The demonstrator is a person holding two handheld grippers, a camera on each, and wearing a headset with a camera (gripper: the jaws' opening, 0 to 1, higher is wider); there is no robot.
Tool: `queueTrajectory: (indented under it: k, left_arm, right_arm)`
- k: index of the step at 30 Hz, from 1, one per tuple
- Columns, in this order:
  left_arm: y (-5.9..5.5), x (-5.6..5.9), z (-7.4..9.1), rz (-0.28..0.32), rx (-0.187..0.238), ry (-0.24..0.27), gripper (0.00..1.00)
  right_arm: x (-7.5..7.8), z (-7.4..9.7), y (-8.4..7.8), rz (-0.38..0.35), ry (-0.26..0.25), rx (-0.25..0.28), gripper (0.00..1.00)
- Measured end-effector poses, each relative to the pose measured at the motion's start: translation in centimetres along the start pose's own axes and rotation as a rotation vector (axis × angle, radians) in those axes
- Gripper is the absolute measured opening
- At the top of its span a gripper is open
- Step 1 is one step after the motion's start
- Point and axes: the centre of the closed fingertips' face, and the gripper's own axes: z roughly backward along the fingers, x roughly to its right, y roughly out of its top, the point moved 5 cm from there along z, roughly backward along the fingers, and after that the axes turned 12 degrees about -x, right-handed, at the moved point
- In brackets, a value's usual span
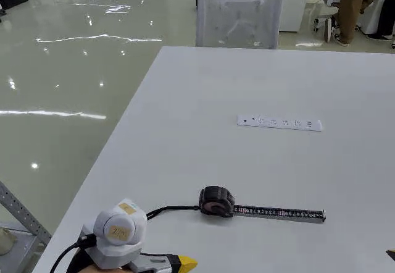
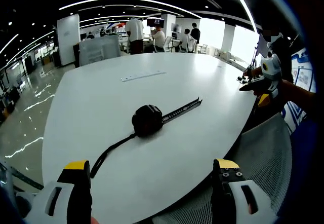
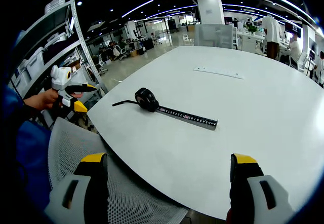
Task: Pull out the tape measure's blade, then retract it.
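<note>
At the counter's (image 1: 185, 112) near edge, left gripper (image 2: 151, 165) hovers short of it, jaws wide, empty. A strap (image 1: 170, 210) trails left from the tape measure (image 1: 216, 201), flat on the counter, blade (image 1: 281, 213) out rightward. Retraction looks next: pin the tape measure, free its lock, brake the blade so it doesn't whip. Right gripper (image 3: 168, 159) off the edge, jaws wide, empty. Right gripper view adds a mesh chair (image 3: 76, 148) below; head view gives blade markings clearest.
</note>
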Motion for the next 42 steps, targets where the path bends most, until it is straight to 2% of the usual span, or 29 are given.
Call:
queueTrajectory:
  k: [10,17,26,29,34,37,40,42]
  left_arm:
    - [-1.0,0.1,1.5,0.002,-0.015,0.017,0.98]
    - [-1.1,-0.1,2.5,0.038,-0.004,0.039,1.0]
    - [-1.3,0.7,2.9,0.054,-0.023,0.028,1.0]
    - [-1.2,1.0,2.8,0.075,-0.021,0.036,1.0]
    - [-0.7,2.2,2.0,0.095,-0.03,0.036,0.99]
    - [-0.3,2.5,1.5,0.104,-0.014,0.044,0.96]
    - [0.3,2.8,0.8,0.093,-0.02,0.054,0.96]
    - [0.7,3.0,0.5,0.089,-0.017,0.055,0.94]
  right_arm:
    - [-0.8,2.2,-0.9,-0.032,-0.028,0.005,1.0]
    - [-1.1,3.2,-1.3,-0.041,-0.048,0.009,1.0]
    - [-1.4,4.3,-1.4,-0.04,-0.044,0.006,1.0]
    - [-1.3,4.3,-1.4,-0.034,-0.045,0.003,1.0]
    - [-0.9,3.7,-1.0,-0.011,-0.044,-0.004,0.98]
    - [-0.6,3.0,-0.8,0.01,-0.042,-0.003,0.97]
    - [-0.5,2.2,-0.7,0.024,-0.038,0.001,0.96]
    - [-0.5,1.5,-0.8,0.043,-0.03,-0.014,0.95]
